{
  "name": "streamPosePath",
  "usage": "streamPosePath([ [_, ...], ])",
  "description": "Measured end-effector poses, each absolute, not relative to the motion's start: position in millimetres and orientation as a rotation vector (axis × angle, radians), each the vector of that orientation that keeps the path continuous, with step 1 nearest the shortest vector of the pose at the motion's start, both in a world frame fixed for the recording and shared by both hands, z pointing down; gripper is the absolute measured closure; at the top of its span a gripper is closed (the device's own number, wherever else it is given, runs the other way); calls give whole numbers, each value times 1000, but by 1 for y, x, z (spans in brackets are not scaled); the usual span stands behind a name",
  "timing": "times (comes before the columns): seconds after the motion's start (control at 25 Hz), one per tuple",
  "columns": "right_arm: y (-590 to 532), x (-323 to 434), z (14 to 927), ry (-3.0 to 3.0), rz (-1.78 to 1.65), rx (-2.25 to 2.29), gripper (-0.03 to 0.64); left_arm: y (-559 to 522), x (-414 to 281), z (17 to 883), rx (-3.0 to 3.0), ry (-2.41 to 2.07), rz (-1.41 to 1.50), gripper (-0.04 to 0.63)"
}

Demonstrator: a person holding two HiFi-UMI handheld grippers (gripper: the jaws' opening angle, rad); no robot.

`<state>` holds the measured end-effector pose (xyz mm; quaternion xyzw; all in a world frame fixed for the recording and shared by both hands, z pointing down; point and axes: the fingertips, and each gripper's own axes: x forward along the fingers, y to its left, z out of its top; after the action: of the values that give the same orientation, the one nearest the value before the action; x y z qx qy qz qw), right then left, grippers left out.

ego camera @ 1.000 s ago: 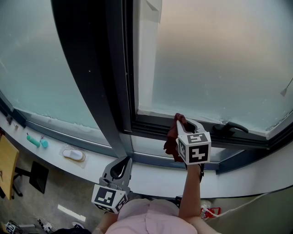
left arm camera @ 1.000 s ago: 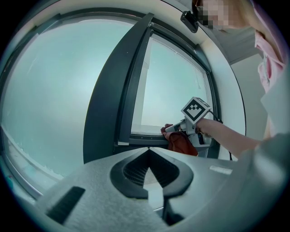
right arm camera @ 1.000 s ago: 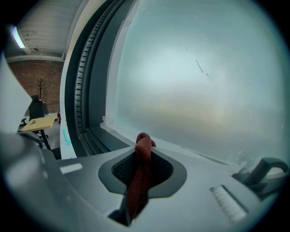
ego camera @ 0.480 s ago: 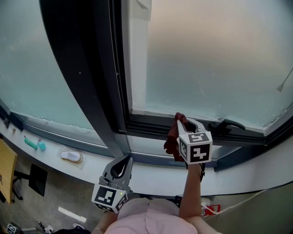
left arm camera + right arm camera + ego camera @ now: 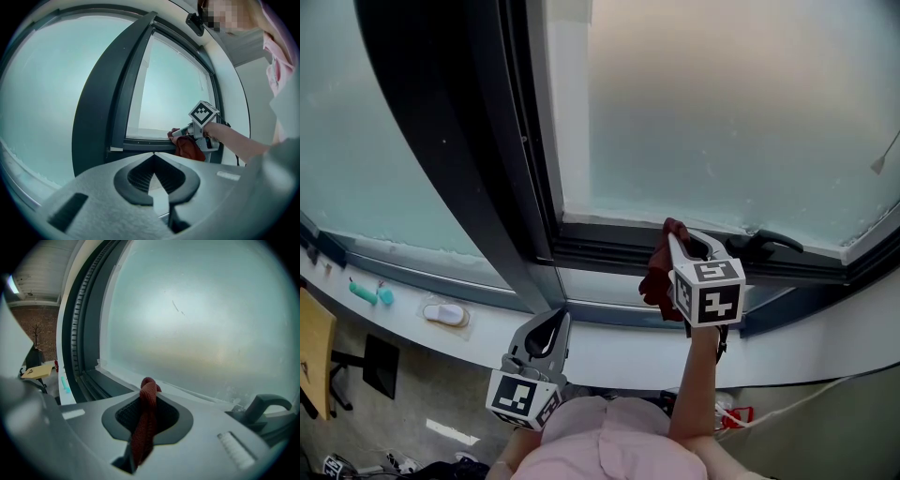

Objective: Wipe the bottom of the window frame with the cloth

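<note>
On the white ledge, toward nine o'clock, a teal object lies near a white oval thing (apart, not touching). A black window handle sits at three o'clock, and a red-and-white item at five.

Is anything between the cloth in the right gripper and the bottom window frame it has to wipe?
Nothing visible does. The right gripper holds the cloth right at the bottom frame. A black handle lies on that frame further right, likely an obstacle if the wipe runs that way.
</note>
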<state>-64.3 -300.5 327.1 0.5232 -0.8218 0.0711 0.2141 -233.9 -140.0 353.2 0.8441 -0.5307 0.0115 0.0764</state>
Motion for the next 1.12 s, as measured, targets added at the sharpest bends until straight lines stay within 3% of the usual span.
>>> streamPosePath([
  [1.12, -301, -11, 329, -2246, 253, 1520, 566, -145, -202, 352, 2560, -1553, 40, 598],
])
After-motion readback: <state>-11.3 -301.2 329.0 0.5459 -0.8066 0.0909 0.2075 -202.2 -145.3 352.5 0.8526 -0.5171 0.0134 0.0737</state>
